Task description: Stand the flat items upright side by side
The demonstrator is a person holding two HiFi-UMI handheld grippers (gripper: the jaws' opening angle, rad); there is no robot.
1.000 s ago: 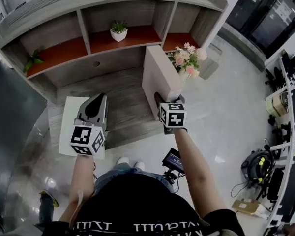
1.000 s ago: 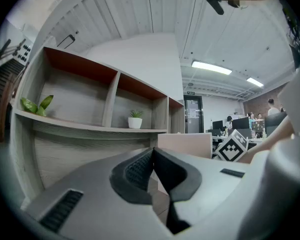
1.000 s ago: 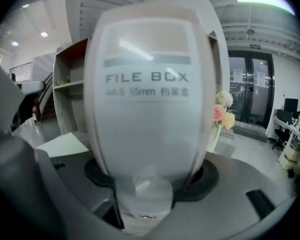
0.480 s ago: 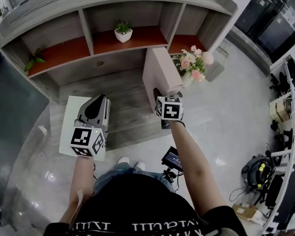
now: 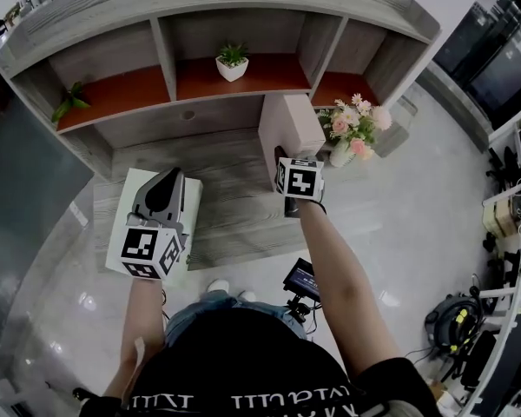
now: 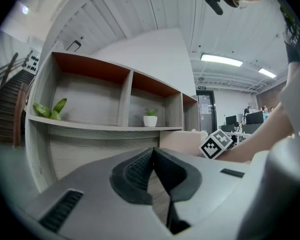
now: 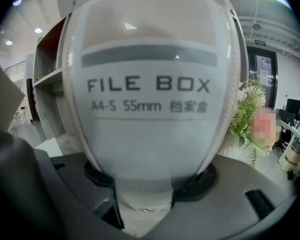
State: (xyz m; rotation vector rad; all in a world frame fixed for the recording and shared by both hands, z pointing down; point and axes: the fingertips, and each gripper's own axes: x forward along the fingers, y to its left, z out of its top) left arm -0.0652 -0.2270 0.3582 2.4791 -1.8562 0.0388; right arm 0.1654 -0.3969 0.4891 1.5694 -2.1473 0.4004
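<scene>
So right now your right gripper (image 7: 150, 184) is pinching the file box (image 7: 147, 84) by its narrow spine. The jaws are spread wide to take its full width, and the pads are pressing on both sides near the bottom. The box is standing upright at the right end of the wood-grain counter (image 5: 226, 176), in front of the shelf unit (image 5: 217, 7). The flower bouquet (image 5: 356, 129) is crowding it just beside on the right. Your left gripper (image 6: 154, 151) is doing nothing much: its jaws are pressed together with nothing between them. It's hanging over the white flat box (image 5: 122, 194), which is lying flat at the counter's left edge, well apart from the upright one. Can't tell if it's touching it. A small potted plant (image 5: 232, 62) is sitting in the middle cubby behind.
</scene>
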